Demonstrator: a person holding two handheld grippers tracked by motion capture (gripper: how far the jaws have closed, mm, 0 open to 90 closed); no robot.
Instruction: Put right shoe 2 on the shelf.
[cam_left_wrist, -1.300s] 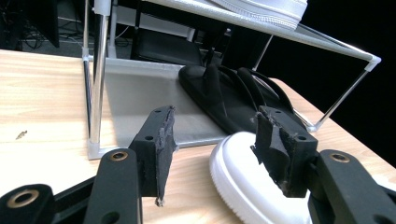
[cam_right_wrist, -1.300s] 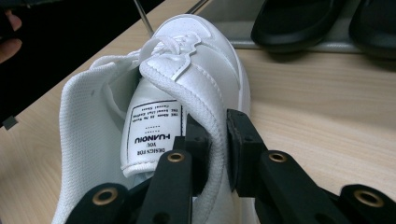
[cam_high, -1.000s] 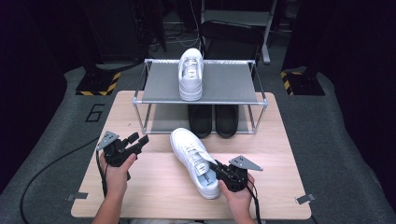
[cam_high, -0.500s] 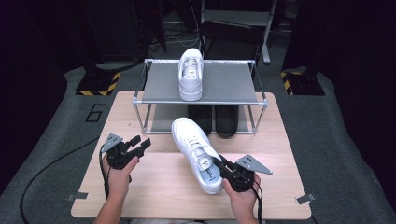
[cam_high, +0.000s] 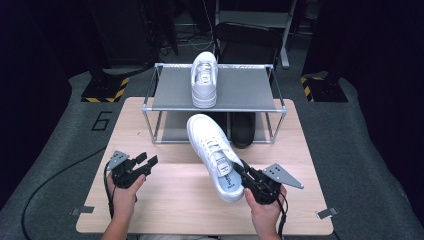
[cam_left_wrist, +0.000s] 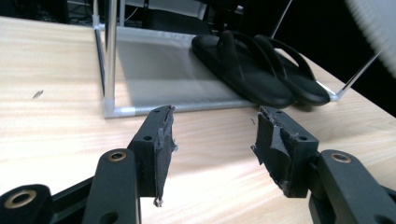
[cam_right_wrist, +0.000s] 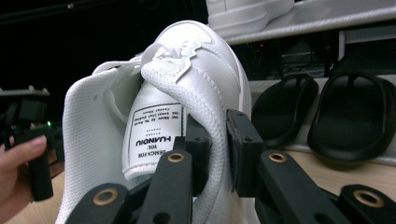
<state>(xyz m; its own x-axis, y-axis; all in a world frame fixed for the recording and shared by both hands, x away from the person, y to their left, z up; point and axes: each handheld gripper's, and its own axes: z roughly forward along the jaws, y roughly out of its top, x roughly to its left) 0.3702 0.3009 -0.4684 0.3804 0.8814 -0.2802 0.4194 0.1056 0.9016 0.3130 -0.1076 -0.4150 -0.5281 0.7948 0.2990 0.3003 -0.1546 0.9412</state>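
The right claw (cam_high: 243, 171) was pinching a white sneaker (cam_high: 215, 155) by the side of its collar near the heel, and the right gripper view showed it well: one jaw sat inside the shoe next to the tongue with the printed label, the other pressed on the outside of the padded collar wall, so the fabric was squeezed flat between them. From the high view the sneaker hung tilted over the wooden worktop (cam_high: 165, 210), heel down by the person's right hand (cam_high: 262, 212) and toe pointing up and away toward the metal rack (cam_high: 260, 97). The toe ended just in front of the rack's lower level, though whether the sole touched the worktop couldn't be made out.

The left claw (cam_high: 145, 161) was empty, jaws spread wide with nothing between them. It sat low over the left part of the worktop in the person's left hand (cam_high: 122, 192), well apart from the sneaker. The left gripper view looked between both worn rubber pads at bare wood and the rack's corner post.

A second white sneaker (cam_high: 204, 80) stood on the rack's top shelf, toe toward the person. Underneath, on the bottom level, lay a pair of black sandals (cam_left_wrist: 261, 74) side by side, just behind the held shoe's toe.
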